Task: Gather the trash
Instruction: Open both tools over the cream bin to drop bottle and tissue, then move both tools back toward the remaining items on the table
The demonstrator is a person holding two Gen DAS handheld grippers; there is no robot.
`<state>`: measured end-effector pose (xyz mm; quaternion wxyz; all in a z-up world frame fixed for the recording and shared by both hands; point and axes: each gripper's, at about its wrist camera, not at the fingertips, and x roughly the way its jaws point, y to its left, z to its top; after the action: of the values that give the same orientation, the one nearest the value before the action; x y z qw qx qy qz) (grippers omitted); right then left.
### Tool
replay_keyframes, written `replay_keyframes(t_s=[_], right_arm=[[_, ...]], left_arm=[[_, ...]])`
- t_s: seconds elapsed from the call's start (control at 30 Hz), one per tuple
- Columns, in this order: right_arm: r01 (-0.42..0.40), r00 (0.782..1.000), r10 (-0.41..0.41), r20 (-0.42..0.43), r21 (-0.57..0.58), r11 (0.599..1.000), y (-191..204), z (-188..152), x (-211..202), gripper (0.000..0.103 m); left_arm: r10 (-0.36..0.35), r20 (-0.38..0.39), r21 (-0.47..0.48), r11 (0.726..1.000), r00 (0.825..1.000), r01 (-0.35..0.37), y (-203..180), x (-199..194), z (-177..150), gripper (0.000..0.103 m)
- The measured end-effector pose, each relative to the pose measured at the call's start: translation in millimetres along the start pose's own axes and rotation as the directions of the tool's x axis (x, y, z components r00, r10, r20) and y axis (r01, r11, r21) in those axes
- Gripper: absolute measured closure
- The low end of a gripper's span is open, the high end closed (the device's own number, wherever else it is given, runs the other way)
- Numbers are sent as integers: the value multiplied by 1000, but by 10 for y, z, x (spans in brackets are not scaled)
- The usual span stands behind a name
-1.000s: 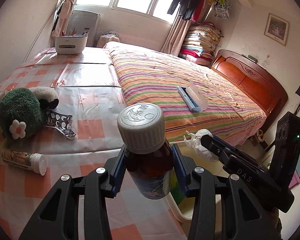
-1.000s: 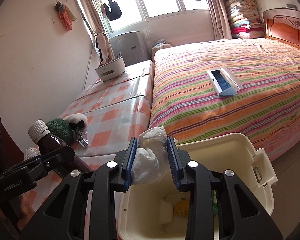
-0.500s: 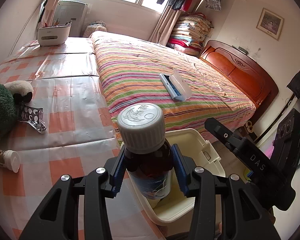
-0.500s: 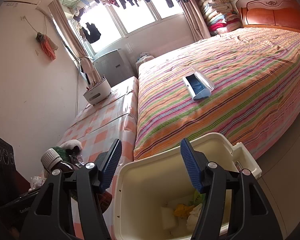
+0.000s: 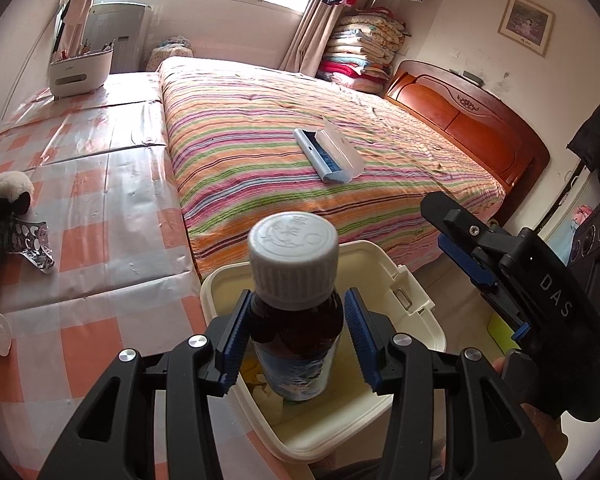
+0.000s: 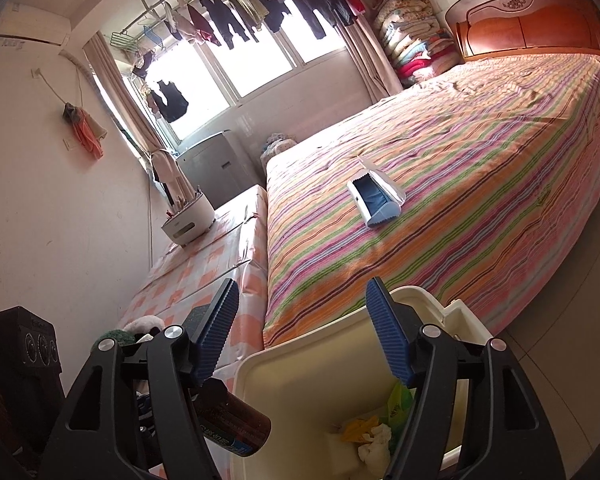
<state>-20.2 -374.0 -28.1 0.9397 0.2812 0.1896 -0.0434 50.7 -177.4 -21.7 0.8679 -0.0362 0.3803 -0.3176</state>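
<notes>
My left tongs (image 5: 296, 334) opening, brown medicine bottle (image 5: 296, 320) between the pads directly above the cream bin (image 5: 416, 300), my right tongs (image 6: 302, 332) released, empty, spreading above the bin

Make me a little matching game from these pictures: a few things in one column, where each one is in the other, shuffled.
Things:
1. brown bottle
2. blue-and-white case
3. white caddy
4. crumpled tissue

Places:
A. on the checked tablecloth, far end
B. inside the cream bin
C. between the left gripper's opening jaws
D. on the striped bedspread

Pairs: 1-C, 2-D, 3-A, 4-B
</notes>
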Motion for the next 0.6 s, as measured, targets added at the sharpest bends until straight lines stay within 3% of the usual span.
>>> replay_keyframes(t_s=[0.03,0.13,0.27,0.6], right_arm=[[-1,1000,1,2,0,1000,4,1,1,38],[-2,1000,2,6,-2,1000,15,0,1,38],[-3,1000,3,4,-7,1000,29,-6,10,37],[-13,999,12,-36,-34,999,151,-91,109,35]], left_arm=[[6,14,-3,1000,1000,-6,2,-16,-5,40],[33,58,-12,999,998,-32,6,-84,-10,24],[55,74,-12,998,996,-54,73,-166,16,21],[149,123,-133,982,981,-132,598,-504,4,21]])
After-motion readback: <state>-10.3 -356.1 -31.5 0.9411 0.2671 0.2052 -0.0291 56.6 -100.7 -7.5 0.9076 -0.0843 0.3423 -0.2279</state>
